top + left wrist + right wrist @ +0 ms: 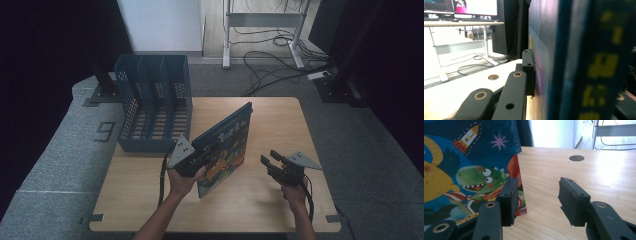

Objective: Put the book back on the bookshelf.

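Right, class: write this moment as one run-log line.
left claw: shut on picture book | book: upright on table | right claw: open, empty | file rack: beyond book

A blue slotted file rack [154, 102] stands at the wooden table's [270, 200] far left corner.

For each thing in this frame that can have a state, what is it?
book: closed, standing on edge on the table, tilted, held.
left gripper: shut on the book.
right gripper: open, nothing between its fingers, beside the book.
file rack: upright, slots look empty.
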Available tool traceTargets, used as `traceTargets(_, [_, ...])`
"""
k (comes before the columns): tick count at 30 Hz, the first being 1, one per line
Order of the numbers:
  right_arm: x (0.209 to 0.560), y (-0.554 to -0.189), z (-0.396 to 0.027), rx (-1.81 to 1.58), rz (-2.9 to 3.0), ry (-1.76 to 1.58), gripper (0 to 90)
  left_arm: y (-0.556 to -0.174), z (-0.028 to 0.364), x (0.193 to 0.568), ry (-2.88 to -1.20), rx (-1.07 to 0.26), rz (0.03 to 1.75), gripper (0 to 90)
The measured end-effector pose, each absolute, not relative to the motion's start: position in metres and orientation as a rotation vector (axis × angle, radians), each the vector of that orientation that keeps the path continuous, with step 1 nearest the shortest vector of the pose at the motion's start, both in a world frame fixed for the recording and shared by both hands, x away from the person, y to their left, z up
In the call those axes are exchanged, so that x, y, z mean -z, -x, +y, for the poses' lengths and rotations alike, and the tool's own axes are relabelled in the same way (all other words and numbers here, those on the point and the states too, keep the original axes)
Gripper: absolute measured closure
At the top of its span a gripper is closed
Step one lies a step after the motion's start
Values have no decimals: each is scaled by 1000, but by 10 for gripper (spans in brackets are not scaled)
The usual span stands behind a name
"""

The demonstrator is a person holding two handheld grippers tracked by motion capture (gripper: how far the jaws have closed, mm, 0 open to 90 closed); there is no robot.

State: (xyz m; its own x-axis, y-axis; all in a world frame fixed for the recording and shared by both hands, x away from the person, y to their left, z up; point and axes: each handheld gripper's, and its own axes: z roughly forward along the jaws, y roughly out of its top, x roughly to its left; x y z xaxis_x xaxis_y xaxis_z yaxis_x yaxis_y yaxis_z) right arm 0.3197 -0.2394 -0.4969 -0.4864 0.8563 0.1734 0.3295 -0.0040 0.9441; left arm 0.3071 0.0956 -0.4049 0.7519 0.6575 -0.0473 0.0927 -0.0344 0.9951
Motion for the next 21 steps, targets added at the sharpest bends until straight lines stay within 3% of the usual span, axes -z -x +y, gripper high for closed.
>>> traceTargets(16, [496, -319, -241, -1505, 1804, -1229, 497, -303, 102, 414, -1556, -501, 641, 748])
traceTargets(21, [496, -319, -241, -1501, 1802, -1225, 500, -298, 99, 415, -1540, -531, 637, 815])
